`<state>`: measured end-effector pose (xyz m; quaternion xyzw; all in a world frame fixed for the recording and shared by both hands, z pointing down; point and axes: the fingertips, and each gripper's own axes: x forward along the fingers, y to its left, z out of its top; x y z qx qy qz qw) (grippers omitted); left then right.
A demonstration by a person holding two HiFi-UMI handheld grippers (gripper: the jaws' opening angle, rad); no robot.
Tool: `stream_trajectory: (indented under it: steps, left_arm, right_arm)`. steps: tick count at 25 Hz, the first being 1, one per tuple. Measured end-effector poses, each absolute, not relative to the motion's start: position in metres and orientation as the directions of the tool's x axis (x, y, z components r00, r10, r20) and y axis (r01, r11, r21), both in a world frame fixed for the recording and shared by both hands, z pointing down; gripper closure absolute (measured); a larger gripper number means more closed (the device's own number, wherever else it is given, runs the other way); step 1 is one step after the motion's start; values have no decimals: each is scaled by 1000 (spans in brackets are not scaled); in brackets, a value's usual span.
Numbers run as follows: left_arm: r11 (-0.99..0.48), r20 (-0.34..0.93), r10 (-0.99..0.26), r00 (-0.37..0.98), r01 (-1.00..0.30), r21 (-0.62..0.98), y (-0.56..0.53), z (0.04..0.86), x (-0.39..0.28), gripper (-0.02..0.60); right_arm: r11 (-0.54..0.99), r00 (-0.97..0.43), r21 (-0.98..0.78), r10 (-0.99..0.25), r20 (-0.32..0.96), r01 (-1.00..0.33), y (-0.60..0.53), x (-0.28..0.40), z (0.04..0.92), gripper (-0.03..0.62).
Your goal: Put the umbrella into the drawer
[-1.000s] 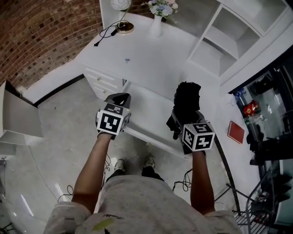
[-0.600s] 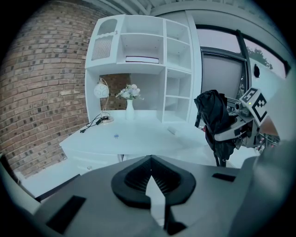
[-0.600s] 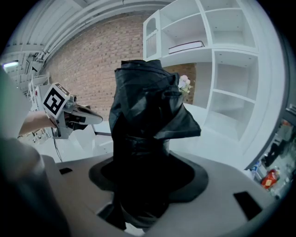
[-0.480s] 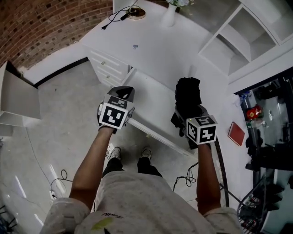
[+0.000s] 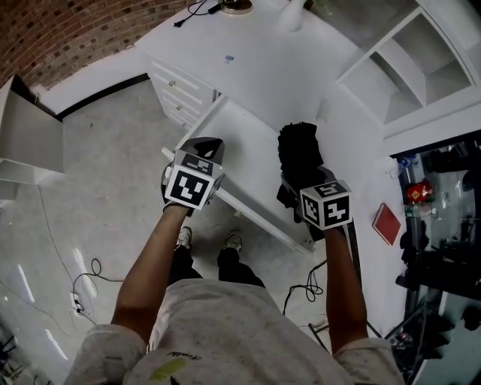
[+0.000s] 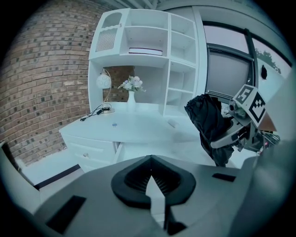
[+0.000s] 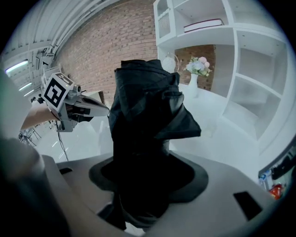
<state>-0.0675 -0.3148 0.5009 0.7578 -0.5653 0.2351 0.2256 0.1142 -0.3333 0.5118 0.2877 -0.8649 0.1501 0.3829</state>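
Note:
The black folded umbrella (image 5: 299,150) stands upright in my right gripper (image 5: 302,183), which is shut on its lower part. It hangs over the right end of the open white drawer (image 5: 239,141), which is pulled out from the desk (image 5: 263,71). In the right gripper view the umbrella (image 7: 144,115) fills the middle and hides the right gripper (image 7: 147,187) jaws. My left gripper (image 5: 204,145) hovers shut and empty at the drawer's left front corner. The left gripper view shows the left gripper (image 6: 150,178) closed, with the umbrella (image 6: 210,122) to its right.
A white shelf unit (image 5: 409,56) stands on the desk's right side. Small closed drawers (image 5: 179,92) sit to the left of the open one. A lamp base (image 5: 237,5) and cable are at the back. A red book (image 5: 386,223) lies at the right. Cables (image 5: 90,271) trail on the floor.
The head camera has shifted, so the desk sits higher in view. Both grippers hold much the same places by the drawer, and the umbrella stays gripped.

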Motion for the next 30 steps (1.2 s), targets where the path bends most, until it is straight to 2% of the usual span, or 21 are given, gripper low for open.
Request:
stream_trajectory:
  steps: [19,30]
  left_arm:
    - [-139,631,-760,154,-988,73,-296,534,-56,584]
    - [-96,649,-751,119,-993,71,-289,548,-55,584]
  right_arm:
    - [895,-461,-135,-86,883,-425,-322,99,585,338]
    - [915,-370,-171,27,929,-365,-316,87,625,339]
